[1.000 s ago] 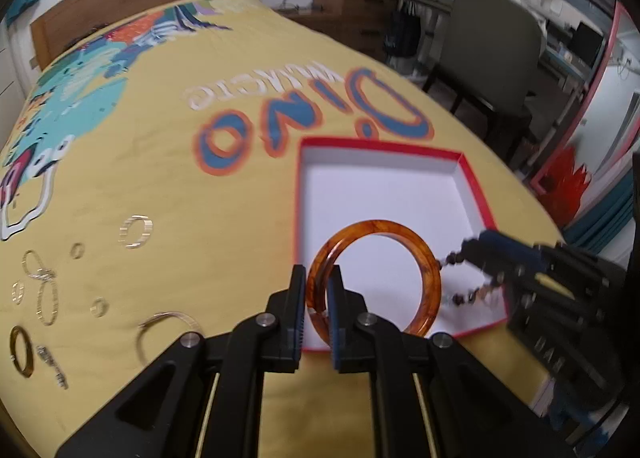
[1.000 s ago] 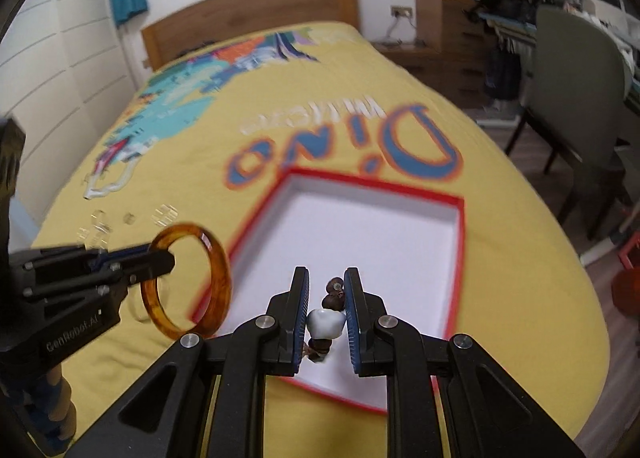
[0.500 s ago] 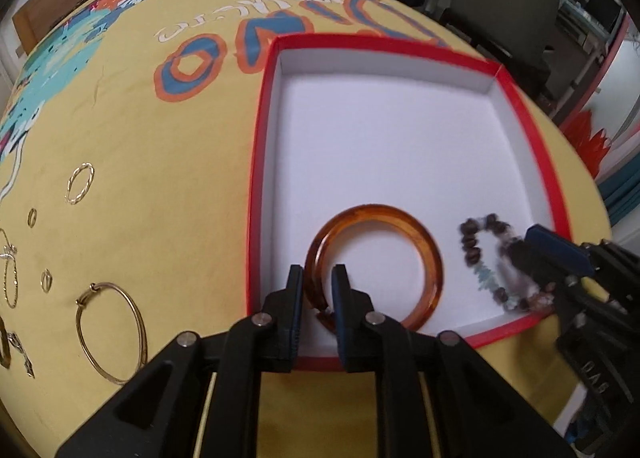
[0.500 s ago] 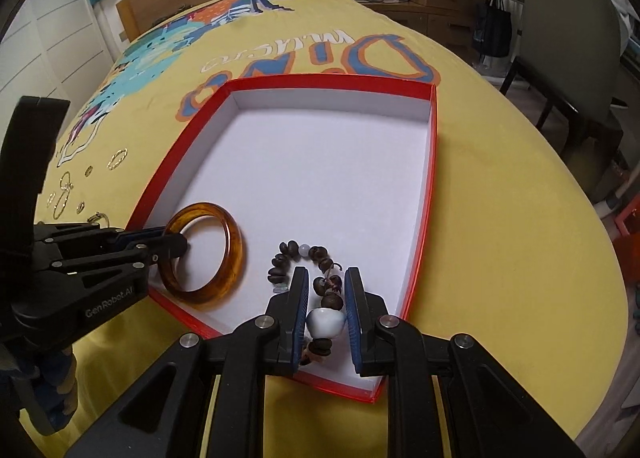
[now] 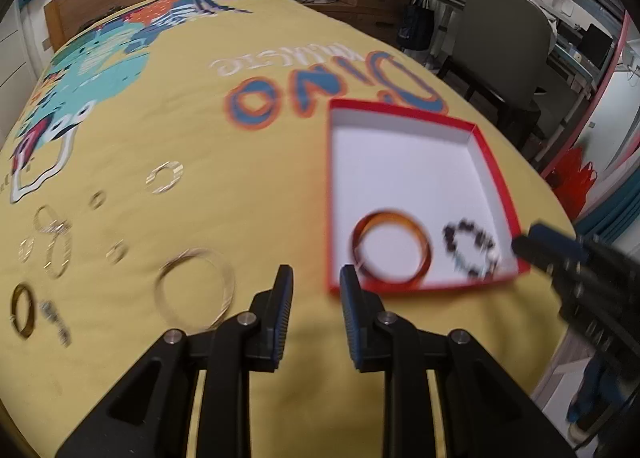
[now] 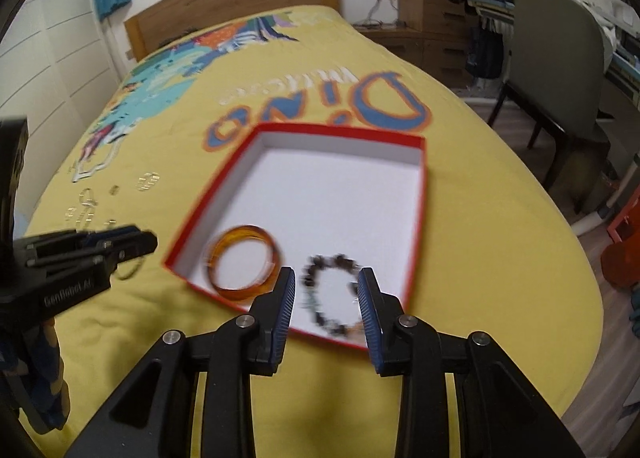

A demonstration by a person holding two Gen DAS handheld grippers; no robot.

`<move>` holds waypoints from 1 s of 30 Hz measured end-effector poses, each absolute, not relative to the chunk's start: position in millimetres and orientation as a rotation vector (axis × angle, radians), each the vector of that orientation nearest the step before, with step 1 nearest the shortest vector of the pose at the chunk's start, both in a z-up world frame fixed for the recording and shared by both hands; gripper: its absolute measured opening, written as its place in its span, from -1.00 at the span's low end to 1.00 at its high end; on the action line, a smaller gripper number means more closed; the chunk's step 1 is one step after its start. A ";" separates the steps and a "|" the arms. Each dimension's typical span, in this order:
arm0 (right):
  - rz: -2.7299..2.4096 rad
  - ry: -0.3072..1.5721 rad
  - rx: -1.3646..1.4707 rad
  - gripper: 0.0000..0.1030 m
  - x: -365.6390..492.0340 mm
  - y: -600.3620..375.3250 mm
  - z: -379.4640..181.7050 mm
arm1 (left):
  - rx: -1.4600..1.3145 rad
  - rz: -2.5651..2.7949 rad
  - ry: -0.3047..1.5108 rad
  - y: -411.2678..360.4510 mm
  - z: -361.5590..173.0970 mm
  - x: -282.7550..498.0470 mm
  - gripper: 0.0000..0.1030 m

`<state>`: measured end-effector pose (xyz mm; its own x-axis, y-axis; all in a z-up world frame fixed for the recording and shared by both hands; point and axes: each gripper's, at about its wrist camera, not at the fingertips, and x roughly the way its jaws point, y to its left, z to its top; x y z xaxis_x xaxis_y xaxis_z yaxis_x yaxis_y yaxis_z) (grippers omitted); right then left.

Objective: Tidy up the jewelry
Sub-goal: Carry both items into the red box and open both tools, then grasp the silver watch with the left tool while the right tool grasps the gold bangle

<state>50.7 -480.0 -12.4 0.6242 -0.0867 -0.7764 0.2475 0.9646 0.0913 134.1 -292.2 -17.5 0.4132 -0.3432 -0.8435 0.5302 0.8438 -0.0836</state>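
Observation:
A red-rimmed white box point(image 5: 492, 178) point(image 6: 418, 194) lies on the yellow bedspread. An amber bangle point(image 5: 390, 248) point(image 6: 244, 262) and a dark beaded bracelet point(image 5: 472, 250) point(image 6: 332, 298) lie flat in its near end. My left gripper point(image 5: 316, 286) is open and empty, above the bedspread just left of the box's near corner. My right gripper point(image 6: 326, 290) is open and empty, above the beaded bracelet. Several loose gold rings and hoops point(image 5: 196, 290) lie on the bedspread to the left.
The bed's edge runs close on the right, with a grey chair point(image 5: 504, 42) and desk beyond. A wooden headboard point(image 6: 232, 14) is at the far end. The right gripper shows at the left view's right side point(image 5: 560, 254).
Both grippers have opened, let go of the bangle and the beaded bracelet in the box, and pulled back and up. The left one has shifted left.

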 end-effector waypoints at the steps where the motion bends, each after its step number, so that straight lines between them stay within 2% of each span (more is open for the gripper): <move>1: -0.180 0.869 0.194 -0.37 49.3 -471.9 -7.6 | 0.210 -0.544 1.006 -281.8 -15.3 131.0 -0.55; 8: -0.052 0.832 0.186 -0.37 43.7 -400.5 14.5 | 0.191 -0.438 0.991 -180.9 -7.1 108.3 -0.54; 18: 0.091 0.855 0.162 -0.37 50.1 -308.6 14.0 | 0.050 -0.238 1.010 -38.8 -19.5 100.3 -0.54; 24: 0.146 0.899 0.137 -0.37 67.0 -277.1 -2.2 | -0.066 -0.185 1.035 4.4 -36.5 110.8 -0.54; 30: 0.177 0.943 0.122 -0.37 92.1 -267.2 -20.5 | -0.149 -0.189 1.056 4.8 -51.5 140.2 -0.53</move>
